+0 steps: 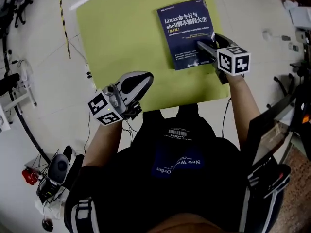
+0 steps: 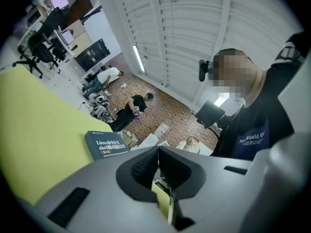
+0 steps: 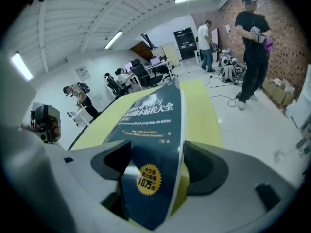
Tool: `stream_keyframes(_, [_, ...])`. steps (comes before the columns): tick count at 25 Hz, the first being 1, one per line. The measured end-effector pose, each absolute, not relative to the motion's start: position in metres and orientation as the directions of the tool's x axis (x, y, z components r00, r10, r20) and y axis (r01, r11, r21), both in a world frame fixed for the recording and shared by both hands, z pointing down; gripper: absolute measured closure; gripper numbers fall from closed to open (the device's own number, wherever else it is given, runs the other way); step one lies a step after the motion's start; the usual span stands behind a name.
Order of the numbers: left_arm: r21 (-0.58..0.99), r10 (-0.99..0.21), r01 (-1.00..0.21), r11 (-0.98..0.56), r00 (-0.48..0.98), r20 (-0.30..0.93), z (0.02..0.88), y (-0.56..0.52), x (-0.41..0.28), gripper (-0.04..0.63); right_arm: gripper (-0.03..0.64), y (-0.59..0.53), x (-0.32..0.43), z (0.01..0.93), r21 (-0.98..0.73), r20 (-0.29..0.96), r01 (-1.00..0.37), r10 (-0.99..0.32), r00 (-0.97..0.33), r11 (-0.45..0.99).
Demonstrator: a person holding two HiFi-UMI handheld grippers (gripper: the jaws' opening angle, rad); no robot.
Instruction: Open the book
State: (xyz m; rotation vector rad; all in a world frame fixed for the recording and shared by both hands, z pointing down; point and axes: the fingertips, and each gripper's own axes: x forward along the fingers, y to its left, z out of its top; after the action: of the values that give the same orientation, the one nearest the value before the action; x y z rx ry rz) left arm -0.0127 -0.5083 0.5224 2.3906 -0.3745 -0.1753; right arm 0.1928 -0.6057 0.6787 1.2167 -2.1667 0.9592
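Note:
A dark blue book [image 1: 187, 30] with white Chinese title lies closed on the yellow-green table [image 1: 121, 42], toward its far right. My right gripper [image 1: 212, 41] is at the book's near right corner and stands open, its fingers on either side of that corner. In the right gripper view the book [image 3: 150, 125] runs between the jaws of that gripper [image 3: 158, 166], with a gap at the right pad. My left gripper [image 1: 141, 81] hovers at the table's near left edge, shut and empty. The left gripper view shows its pads [image 2: 157, 154] meeting, and the book [image 2: 107, 147] lying beyond them on the table [image 2: 34, 125].
The table stands on a white floor with a black-and-yellow striped strip [image 1: 62, 18] at the far left. Robot gear and cables [image 1: 56, 171] sit on the floor at the near left. A person in black [image 3: 252, 42] stands to the right of the table, with office chairs [image 3: 141, 74] behind.

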Motion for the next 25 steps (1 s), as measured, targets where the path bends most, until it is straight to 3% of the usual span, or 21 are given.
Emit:
stream_keyframes(4, [0.68,-0.328,-0.216,-0.7,0.944,-0.039,0.524,-0.499,-0.021,0.589,0.285,-0.603,0.194,0.686,-0.325,0.7,-0.878,-0.535,-0.473,0.352])
stream_keyframes(8, [0.684,-0.353,-0.225,-0.694,0.934,-0.05,0.521,-0.497,-0.034,0.589,0.314,-0.603,0.194,0.678,-0.182,0.739,-0.907,-0.555,-0.381,0.381])
stream_keyframes(12, [0.68,-0.363,-0.231,-0.696,0.93,-0.056,0.515,-0.495,-0.043,0.589,0.39,-0.6,0.196,0.666,0.0,0.769,-0.91,-0.582,-0.266,0.415])
stream_keyframes(14, [0.679,-0.368,-0.229,-0.697,0.927,-0.065,0.513,-0.493,-0.047,0.589,0.465,-0.6,0.198,0.658,0.032,0.767,-0.907,-0.592,-0.248,0.421])
stream_keyframes(17, [0.68,-0.376,-0.227,-0.697,0.924,-0.076,0.51,-0.491,-0.054,0.589,0.517,-0.601,0.201,0.649,-0.123,0.759,-0.916,-0.558,-0.335,0.382])
stream_keyframes(21, [0.682,-0.393,-0.234,-0.693,0.916,-0.084,0.507,-0.49,-0.064,0.589,0.514,-0.605,0.207,0.654,-0.395,0.735,-0.875,-0.474,-0.484,0.282])
stream_keyframes(25, [0.679,-0.403,-0.243,-0.692,0.911,-0.085,0.506,-0.491,-0.069,0.589,0.534,-0.609,0.215,0.657,-0.502,0.706,-0.839,-0.459,-0.539,0.212])
